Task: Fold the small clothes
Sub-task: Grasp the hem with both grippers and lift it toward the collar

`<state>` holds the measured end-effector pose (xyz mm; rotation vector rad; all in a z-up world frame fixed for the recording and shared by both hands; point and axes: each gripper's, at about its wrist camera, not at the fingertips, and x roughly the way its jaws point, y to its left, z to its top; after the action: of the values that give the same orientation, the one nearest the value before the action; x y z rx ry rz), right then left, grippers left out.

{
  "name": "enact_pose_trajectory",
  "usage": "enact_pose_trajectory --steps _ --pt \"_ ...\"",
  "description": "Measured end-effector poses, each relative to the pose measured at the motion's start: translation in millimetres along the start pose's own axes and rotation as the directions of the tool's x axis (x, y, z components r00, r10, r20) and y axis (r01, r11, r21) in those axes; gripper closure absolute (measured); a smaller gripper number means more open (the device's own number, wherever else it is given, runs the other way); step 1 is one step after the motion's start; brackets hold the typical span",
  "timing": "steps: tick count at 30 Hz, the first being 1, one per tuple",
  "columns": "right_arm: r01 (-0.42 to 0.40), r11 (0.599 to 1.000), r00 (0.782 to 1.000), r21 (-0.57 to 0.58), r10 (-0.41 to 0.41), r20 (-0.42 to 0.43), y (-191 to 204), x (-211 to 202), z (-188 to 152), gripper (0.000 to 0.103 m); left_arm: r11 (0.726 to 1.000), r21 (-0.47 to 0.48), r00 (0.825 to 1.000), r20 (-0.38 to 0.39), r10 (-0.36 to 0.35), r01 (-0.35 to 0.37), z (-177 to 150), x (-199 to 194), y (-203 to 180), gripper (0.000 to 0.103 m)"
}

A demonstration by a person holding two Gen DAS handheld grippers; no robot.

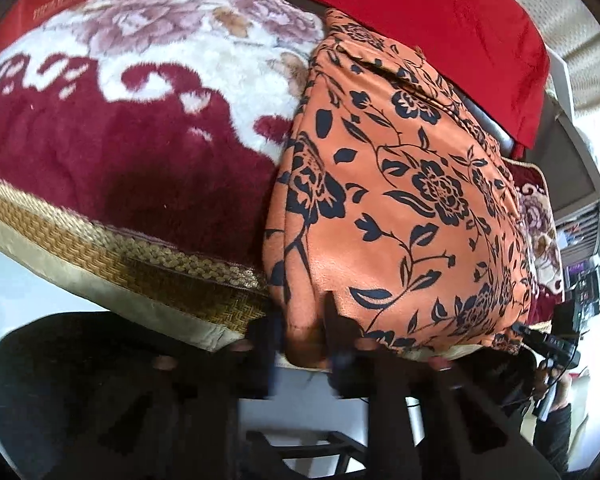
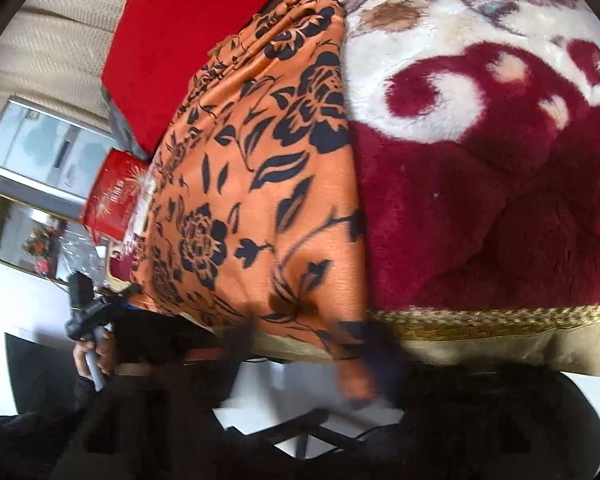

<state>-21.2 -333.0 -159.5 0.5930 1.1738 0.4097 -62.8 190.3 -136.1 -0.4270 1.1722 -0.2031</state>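
The orange floral garment [image 1: 400, 184] lies spread on the plush maroon-and-cream blanket [image 1: 120, 152], its near hem hanging over the blanket's gold-braided edge; it looks thin, soft and light, likely to slump and slide, so the near hem corners are the best places to take hold. On the garment's left corner the left gripper [image 1: 304, 340] is clenched on a bunched fold. At the other near corner the right gripper [image 2: 356, 364] has its jaws pinched tight on the hem.

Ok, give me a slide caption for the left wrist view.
Left gripper pinching the near edge of an orange floral garment spread on a maroon plush blanket.
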Motion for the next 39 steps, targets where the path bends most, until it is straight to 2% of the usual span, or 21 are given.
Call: enact_pose_trajectory --steps 3,6,9,12,16,19,22,24,26,29,32,34,36,37,39 --pt "-0.008 1.000 1.000 -0.009 0.008 0.014 -0.8 -7.2 -2.6 0.098 0.999 0.020 0.999 0.041 -0.026 0.025 4.4 -14.1 -4.5 0.092" --pt "-0.094 0.995 0.994 -0.013 0.095 0.061 6.0 -23.7 -1.1 0.098 0.998 0.031 0.995 0.079 -0.063 0.060 11.6 -27.1 -9.2 0.093" --pt "-0.183 0.983 0.975 -0.020 0.184 0.129 12.7 -40.3 6.8 0.098 0.994 0.049 0.988 0.116 -0.098 0.093 18.7 -36.9 -14.9 0.093" --pt "-0.220 0.975 0.959 -0.017 0.220 0.176 12.3 -45.7 13.4 0.098 0.996 0.045 0.993 0.086 -0.077 0.074 21.6 -22.5 -14.0 0.093" --pt "-0.254 0.967 0.955 0.034 0.245 0.164 -2.8 -30.4 7.9 0.098 0.997 0.025 0.995 0.061 -0.075 0.074 17.1 -15.1 -8.1 0.094" --pt "-0.286 0.957 0.945 0.048 0.273 0.181 -6.0 -30.3 4.1 0.098 0.994 0.042 0.989 0.097 -0.109 0.105 24.9 -28.8 -12.0 0.093" --pt "-0.323 0.946 0.926 0.015 0.312 0.210 -1.3 -42.7 8.8 0.098 0.984 0.068 0.972 0.158 -0.172 0.163 33.6 -41.5 -17.6 0.094" --pt "-0.337 0.942 0.917 -0.013 0.331 0.223 3.9 -48.8 11.0 0.098 0.989 0.065 0.980 0.135 -0.144 0.136 33.5 -31.5 -17.4 0.093" --pt "-0.338 0.941 0.919 0.001 0.329 0.218 0.7 -44.3 10.2 0.098 0.993 0.041 0.992 0.069 -0.109 0.107 32.2 -11.3 -12.4 0.094" --pt "-0.336 0.940 0.929 0.064 0.319 0.186 -11.8 -28.2 6.5 0.098 0.993 0.049 0.993 0.043 -0.108 0.106 40.1 -5.1 -14.1 0.094" --pt "-0.335 0.941 0.930 0.050 0.322 0.178 -4.8 -30.2 24.6 0.098 0.982 0.110 0.983 0.084 -0.162 0.152 77.2 -23.2 -34.9 0.094" --pt "-0.358 0.934 0.915 -0.006 0.353 0.194 10.2 -43.9 56.6 0.098 0.972 0.151 0.969 0.140 -0.204 0.183 114.5 -40.2 -52.3 0.097" --pt "-0.378 0.923 0.893 -0.068 0.383 0.237 24.4 -60.5 99.7 0.098 0.967 0.172 0.939 0.258 -0.228 0.187 168.1 -59.8 -67.4 0.097" --pt "-0.391 0.915 0.874 -0.099 0.403 0.270 30.7 -68.9 125.6 0.098 0.969 0.165 0.926 0.302 -0.226 0.183 186.7 -63.7 -70.0 0.097" --pt "-0.401 0.905 0.840 -0.142 0.425 0.336 37.8 -80.1 180.5 0.098 0.981 0.124 0.895 0.404 -0.189 0.152 235.0 -57.4 -73.1 0.097"
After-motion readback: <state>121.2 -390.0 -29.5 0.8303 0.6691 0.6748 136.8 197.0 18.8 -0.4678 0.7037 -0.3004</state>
